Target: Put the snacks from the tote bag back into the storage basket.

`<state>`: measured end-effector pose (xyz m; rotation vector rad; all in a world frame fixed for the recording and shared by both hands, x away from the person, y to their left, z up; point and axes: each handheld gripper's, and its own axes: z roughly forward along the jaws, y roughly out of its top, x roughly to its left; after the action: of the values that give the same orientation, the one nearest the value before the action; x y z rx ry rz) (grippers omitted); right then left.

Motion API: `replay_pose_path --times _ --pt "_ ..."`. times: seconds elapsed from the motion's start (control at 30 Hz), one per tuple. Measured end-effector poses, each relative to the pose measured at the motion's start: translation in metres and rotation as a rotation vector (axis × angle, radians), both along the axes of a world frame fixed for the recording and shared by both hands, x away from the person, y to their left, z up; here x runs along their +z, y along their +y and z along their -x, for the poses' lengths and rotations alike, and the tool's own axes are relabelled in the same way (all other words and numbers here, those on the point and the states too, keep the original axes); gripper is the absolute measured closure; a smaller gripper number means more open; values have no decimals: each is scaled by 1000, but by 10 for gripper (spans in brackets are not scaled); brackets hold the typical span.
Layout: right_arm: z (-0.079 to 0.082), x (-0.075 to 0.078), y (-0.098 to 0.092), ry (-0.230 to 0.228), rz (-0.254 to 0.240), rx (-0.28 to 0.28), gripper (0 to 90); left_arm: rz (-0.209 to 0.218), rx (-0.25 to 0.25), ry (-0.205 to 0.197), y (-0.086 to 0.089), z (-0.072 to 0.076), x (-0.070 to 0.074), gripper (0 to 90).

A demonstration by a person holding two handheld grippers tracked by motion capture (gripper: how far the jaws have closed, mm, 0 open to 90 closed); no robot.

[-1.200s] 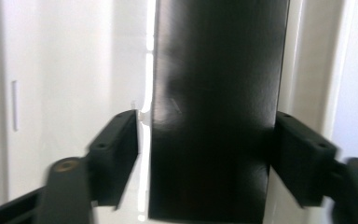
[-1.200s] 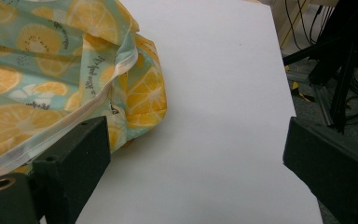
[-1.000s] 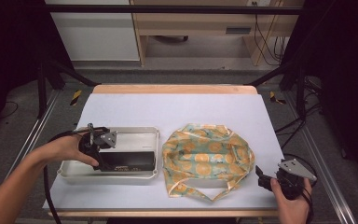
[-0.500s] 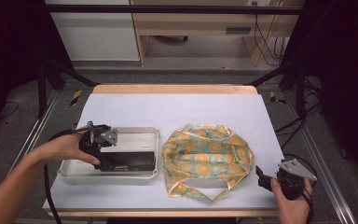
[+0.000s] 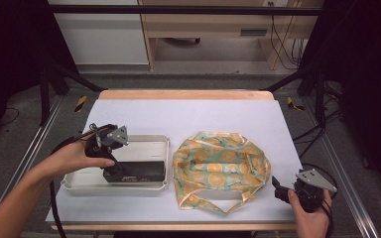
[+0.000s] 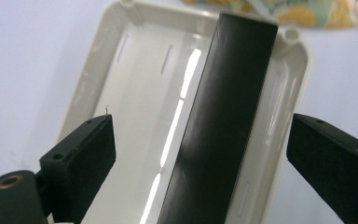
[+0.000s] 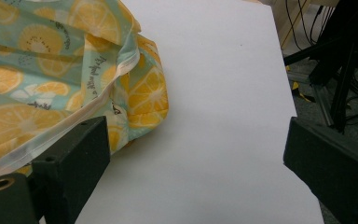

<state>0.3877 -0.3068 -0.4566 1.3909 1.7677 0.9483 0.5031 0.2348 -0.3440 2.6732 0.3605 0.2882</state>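
Left hand-held gripper (image 5: 110, 171) hangs over the near left part of the counter (image 5: 188, 116), jaws spread wide and touching nothing; they have just been opening, and the black box (image 6: 223, 116) lies between them without either pad pressing on it. That box rests in the white tray (image 5: 144, 144), along its near wall. The orange-patterned cloth bag (image 5: 218, 166) lies just to the right of the tray.

Biggest risk, as I judge it: the bag's loose strap, trailing toward the near edge of the counter, could catch on the right hand-held gripper (image 5: 278, 186) and drag the whole bag. Next, the light tray could slide if a pad clips its wall. Smallest, the box could tip or shift if a jaw brushes its top edge while so close.

The left forearm comes in from the near left, hand wrapped over the tool, jaws pointing down into the tray. The right hand sits low at the near right corner, its jaws wide too, aimed at the bag's right edge and holding nothing.
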Motion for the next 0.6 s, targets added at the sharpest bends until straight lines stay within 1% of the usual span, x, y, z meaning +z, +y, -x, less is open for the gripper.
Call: replay_pose_path --times 0.13,0.17,0.2,0.23,0.4,0.5,0.53,0.57,0.6 --pt "0 0 0 0 -1 -1 76 59 50 -32 -2 6 10 81" --pt "0 0 0 -1 -2 -1 76 81 61 -42 -2 8 14 81" --pt "0 0 0 0 0 -1 76 86 65 -43 -3 9 16 80" --pt "0 0 0 0 0 -1 76 100 70 -53 -4 11 18 78" --pt "0 0 0 -1 0 -1 76 132 102 -75 -4 16 25 73" --pt "0 0 0 0 -3 -1 76 164 123 -79 -3 18 26 69" --pt "0 0 0 0 -1 -1 75 169 128 -80 -3 18 26 68" --pt "0 0 0 0 -1 -1 75 181 141 -89 -2 19 26 66" --pt "0 0 0 1 -3 0 75 184 149 -92 -2 20 25 65"
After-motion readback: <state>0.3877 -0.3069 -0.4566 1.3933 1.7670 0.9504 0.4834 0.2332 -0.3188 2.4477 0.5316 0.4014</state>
